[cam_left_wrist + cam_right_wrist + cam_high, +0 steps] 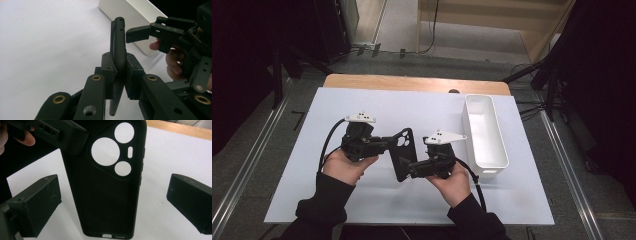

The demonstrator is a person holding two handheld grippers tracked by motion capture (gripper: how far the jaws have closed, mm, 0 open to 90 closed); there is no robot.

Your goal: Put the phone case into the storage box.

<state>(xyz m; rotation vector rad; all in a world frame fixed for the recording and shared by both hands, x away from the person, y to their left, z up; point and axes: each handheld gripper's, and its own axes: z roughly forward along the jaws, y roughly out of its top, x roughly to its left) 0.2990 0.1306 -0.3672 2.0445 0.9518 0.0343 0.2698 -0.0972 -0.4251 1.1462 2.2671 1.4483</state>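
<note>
My left claw [120,72] was clamped on the black phone case [401,152], holding it above the counter [362,105]. My right claw [113,202] stood wide open around it, gripping nothing. I judged a handover was in hand; next it must close squarely on the case.

No readable text, label or number on anything

The phone case [107,195] is matt black all over, and white shows through its round camera cut-outs. Both tongs are black too, the left tongs [117,75] with brass-coloured rivets at their joints, the right tongs [112,202] with scuffed, pale-scratched pads [40,202]. Each carries a light grey plate on top. The tabletop [362,107] is covered in plain white, with a band of light wood along its far edge. The long bin [484,131] is white. The person's sleeves [319,205] are black.
</note>
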